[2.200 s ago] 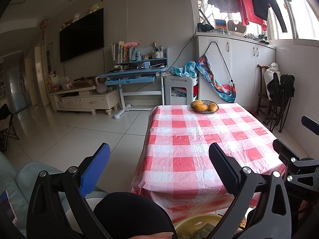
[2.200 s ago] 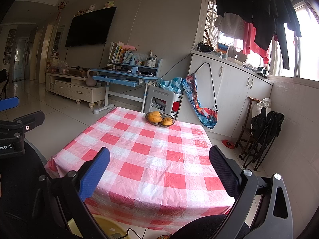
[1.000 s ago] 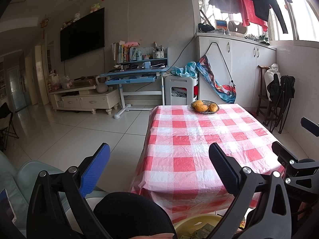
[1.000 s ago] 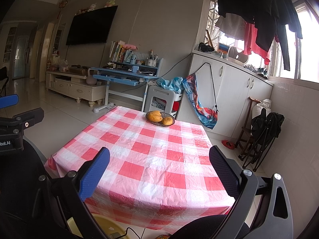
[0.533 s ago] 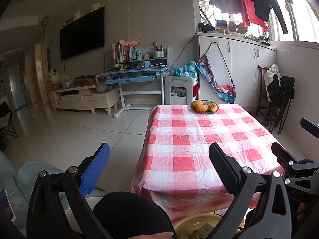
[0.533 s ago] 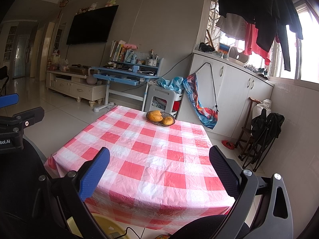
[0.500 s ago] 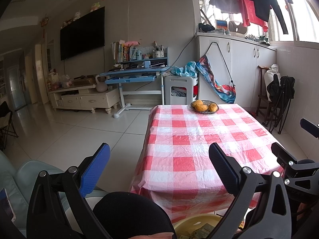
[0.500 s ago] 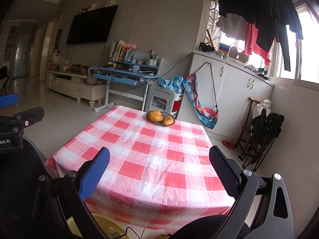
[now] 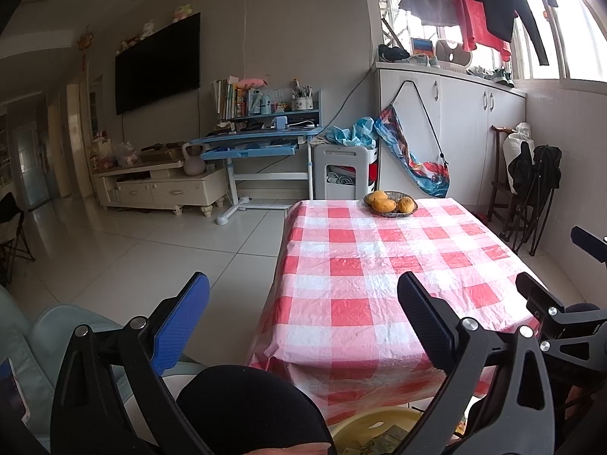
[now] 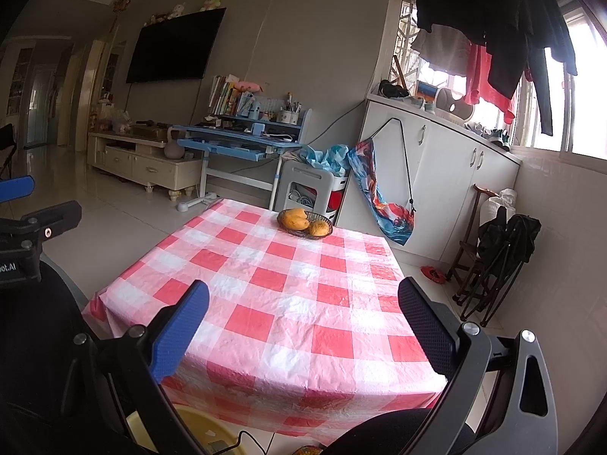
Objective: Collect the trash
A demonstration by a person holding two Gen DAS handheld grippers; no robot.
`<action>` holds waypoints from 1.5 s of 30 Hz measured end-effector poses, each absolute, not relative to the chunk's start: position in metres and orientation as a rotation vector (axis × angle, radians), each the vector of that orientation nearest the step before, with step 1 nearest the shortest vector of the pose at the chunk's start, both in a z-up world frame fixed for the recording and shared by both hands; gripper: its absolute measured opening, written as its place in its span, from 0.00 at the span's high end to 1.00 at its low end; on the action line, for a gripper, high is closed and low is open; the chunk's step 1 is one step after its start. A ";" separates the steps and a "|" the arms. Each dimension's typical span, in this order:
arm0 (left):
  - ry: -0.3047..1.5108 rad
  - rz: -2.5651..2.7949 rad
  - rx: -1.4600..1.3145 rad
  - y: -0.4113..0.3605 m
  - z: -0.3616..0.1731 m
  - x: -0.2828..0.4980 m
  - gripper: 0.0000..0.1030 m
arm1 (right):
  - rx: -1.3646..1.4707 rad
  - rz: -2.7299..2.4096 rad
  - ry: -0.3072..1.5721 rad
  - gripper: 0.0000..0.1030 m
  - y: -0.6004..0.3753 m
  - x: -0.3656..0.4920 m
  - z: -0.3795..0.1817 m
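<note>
**tidy_bot_fan:** Two grippers up, both with fingers spread wide and nothing between them. The left gripper [image 9: 303, 318] hangs over the near-left corner of the table [image 9: 379, 265], the right gripper [image 10: 303, 322] over the near edge. So where's the trash? All I can see on the checked cloth is a fruit basket [image 10: 304, 223] at the far end.

**umi_nerd:** Look down. A yellow bin [image 9: 371, 428] sits on the floor just below the near table edge, between the person's knees, and in the left view there's crumpled paper-looking stuff inside. That's the only trash visible. The right view also catches the bin [image 10: 189, 428], with a thin dark cable lying across its rim.

**tidy_bot_fan:** So is the job basically finished?

**umi_nerd:** My guess is yes or nearly, since the tabletop looks bare apart from the fruit. If anything's left, it's out of frame.

**tidy_bot_fan:** Tips for doing it well from here?

**umi_nerd:** I'd tilt both wrists down and scan the floor before committing. Keep the fingers apart until a scrap sits between them, avoid snagging that cable, and don't drag the plastic cloth, it looks slippery.
</note>
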State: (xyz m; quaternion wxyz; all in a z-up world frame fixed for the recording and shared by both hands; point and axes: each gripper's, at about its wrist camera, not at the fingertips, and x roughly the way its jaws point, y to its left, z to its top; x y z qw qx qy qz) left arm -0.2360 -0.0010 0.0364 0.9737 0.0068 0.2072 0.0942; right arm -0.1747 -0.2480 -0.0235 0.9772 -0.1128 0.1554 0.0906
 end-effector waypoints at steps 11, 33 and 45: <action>0.417 0.189 0.009 -0.003 0.033 -0.237 0.07 | -0.238 0.184 0.316 0.07 -0.246 -0.174 -0.024; 0.416 0.183 0.004 -0.001 0.033 -0.238 0.07 | -0.244 0.184 0.318 0.07 -0.248 -0.171 -0.024; 0.416 0.181 0.002 -0.001 0.033 -0.238 0.07 | -0.246 0.184 0.318 0.07 -0.247 -0.171 -0.024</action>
